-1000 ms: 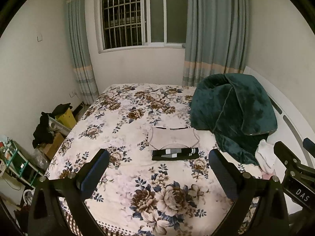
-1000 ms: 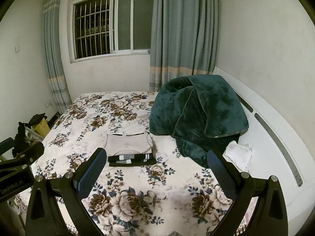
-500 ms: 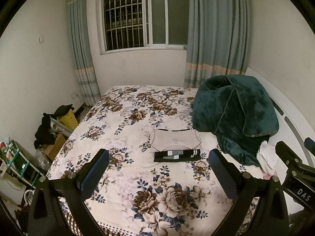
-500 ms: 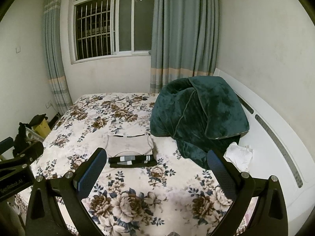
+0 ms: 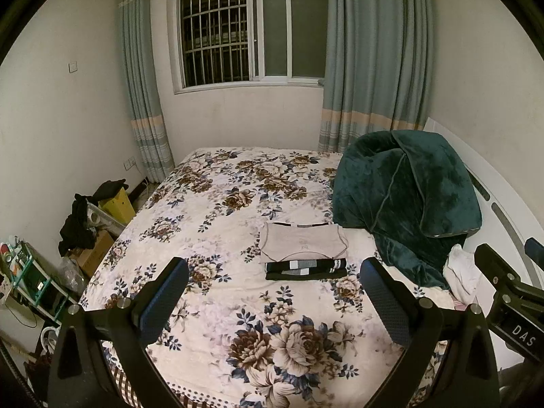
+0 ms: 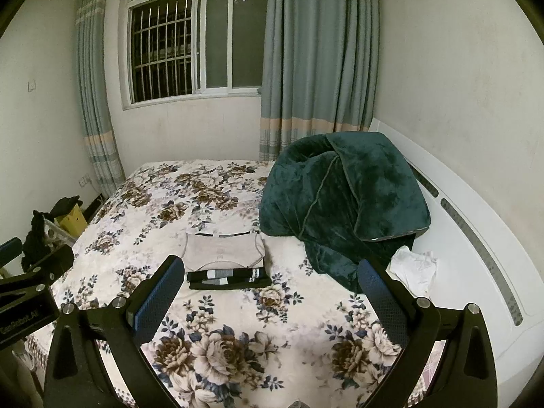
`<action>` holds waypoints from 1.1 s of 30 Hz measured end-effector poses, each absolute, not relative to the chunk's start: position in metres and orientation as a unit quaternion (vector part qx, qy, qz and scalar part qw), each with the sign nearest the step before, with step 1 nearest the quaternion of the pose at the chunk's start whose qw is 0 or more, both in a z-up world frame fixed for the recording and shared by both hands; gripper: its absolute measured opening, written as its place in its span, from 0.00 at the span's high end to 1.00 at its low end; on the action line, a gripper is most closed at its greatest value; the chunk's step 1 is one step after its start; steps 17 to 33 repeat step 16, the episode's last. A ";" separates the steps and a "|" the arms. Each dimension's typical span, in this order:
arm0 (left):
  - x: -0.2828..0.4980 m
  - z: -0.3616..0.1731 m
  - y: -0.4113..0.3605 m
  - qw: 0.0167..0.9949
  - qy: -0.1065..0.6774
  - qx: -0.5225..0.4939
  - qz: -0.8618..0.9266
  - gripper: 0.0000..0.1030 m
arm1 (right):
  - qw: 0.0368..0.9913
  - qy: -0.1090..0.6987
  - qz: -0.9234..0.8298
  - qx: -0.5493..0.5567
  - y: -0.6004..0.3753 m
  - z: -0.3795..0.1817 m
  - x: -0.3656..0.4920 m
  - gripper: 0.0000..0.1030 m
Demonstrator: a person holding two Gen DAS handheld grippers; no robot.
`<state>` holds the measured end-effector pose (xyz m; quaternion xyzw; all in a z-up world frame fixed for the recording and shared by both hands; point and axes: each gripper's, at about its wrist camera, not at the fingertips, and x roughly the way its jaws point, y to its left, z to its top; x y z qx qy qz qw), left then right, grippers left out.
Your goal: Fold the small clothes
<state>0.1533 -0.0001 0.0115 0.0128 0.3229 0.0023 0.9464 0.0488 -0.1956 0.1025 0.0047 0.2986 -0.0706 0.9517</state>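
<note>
Left wrist view: the left gripper (image 5: 273, 289) hangs above the near part of the bed (image 5: 217, 224), its fingers (image 5: 163, 301) spread wide and holding nothing. Past them, right of the bed's middle, lies the folded beige top (image 5: 301, 242), and the folded black garment (image 5: 306, 269) lies against its near edge, overlapping it slightly. The green blanket (image 5: 408, 200) is heaped to the right, the white cloth (image 5: 460, 270) just beside its near right edge. Compared with a second ago, both folded pieces sit a little lower and more to the right in the frame and more of the window (image 5: 251, 30) shows at the top; the clothes themselves lie as they did.

Right wrist view: the right gripper (image 6: 268, 287) is likewise released and empty over the near bed. The beige top (image 6: 222, 250) and black garment (image 6: 229, 277) appear left of centre, between the fingers. Against the earlier frame the scene has slid slightly downward, nothing else altered. The left gripper's body shows at the left edge.
</note>
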 end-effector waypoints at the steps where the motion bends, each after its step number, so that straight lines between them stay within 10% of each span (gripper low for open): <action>1: 0.153 0.011 0.000 0.946 0.323 0.012 0.003 0.00 | 0.952 0.299 -0.071 0.004 -0.196 0.102 0.049 0.00; 33: 0.154 0.014 0.002 0.948 0.318 0.012 0.003 0.00 | 0.952 0.297 -0.071 0.004 -0.194 0.104 0.050 0.00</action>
